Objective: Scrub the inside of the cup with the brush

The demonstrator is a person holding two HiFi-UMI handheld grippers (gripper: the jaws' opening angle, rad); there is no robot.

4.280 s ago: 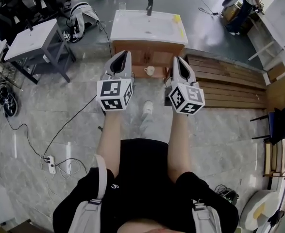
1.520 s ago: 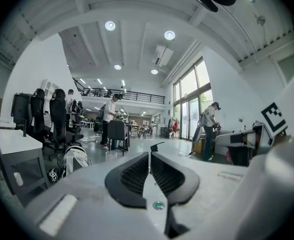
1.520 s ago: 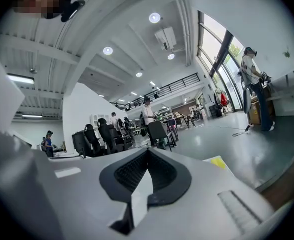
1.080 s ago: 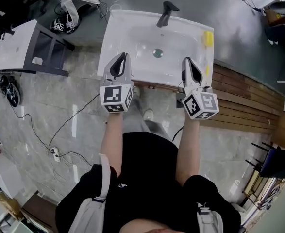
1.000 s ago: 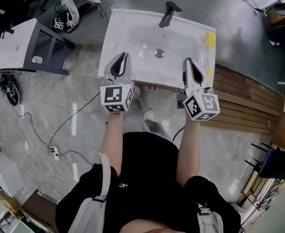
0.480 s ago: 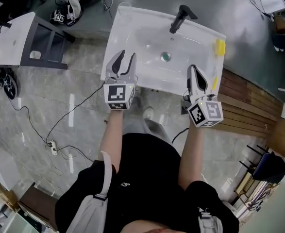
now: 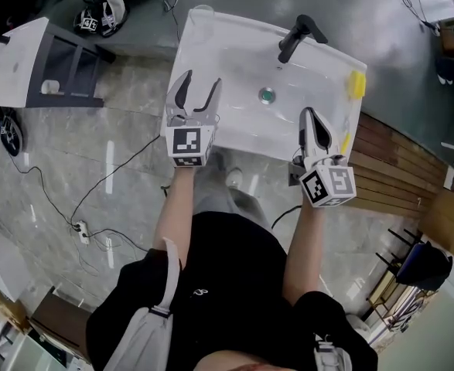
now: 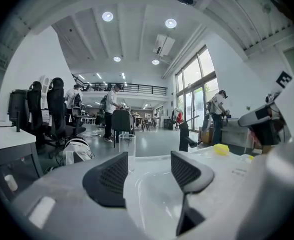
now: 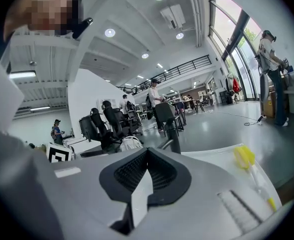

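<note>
The left claw point(image 7: 199, 90), jaws just opened on nothing, could tip the cup point(image 7: 201, 11) off the sink's point(image 7: 234, 52) far-left corner; right claw point(image 7: 312, 126) closed, empty.

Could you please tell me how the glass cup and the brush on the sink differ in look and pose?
The cup is clear glass, while the brush has a bright yellow head. The cup stands upright; the brush lies flat. The cup is at the far left corner of the sink, the brush along its right rim. Both rest on the sink's white top.
</note>
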